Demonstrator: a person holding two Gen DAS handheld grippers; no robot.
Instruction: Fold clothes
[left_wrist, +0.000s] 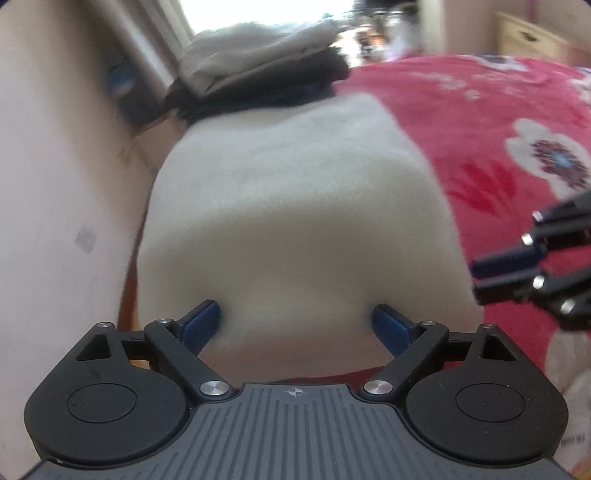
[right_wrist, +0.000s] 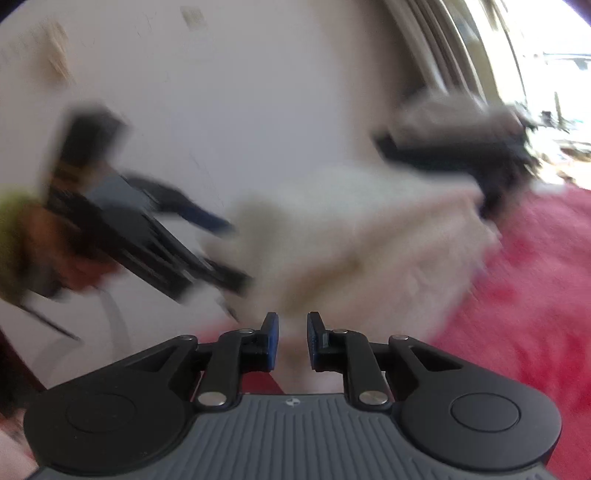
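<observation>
In the left wrist view the left tool sits nearest, its blue-padded fingers spread wide over the near edge of a folded white garment, with the fleecy cloth showing between them; whether the pads touch the fabric cannot be told, and nothing is pinched. The white garment lies on a bed covered by a red floral blanket, close to the bed's left edge, beside a pale wall. At the right edge of this view the right tool reaches in from the side, low over the blanket, just beside the garment's right edge, its fingertips close together. Past the white garment, at its far end, a stack of folded clothes rests on the bed, a light grey piece on top of dark ones, with a bright window behind. In the right wrist view, which is heavily blurred, the right tool shows its jaws narrow, with a slim gap between the pads and nothing gripped; the white garment lies just ahead of them on the red blanket. To the left, the left tool appears smeared, held by a hand with a yellow-green sleeve behind it. Farther off, the stack of clothes sits near the window.
</observation>
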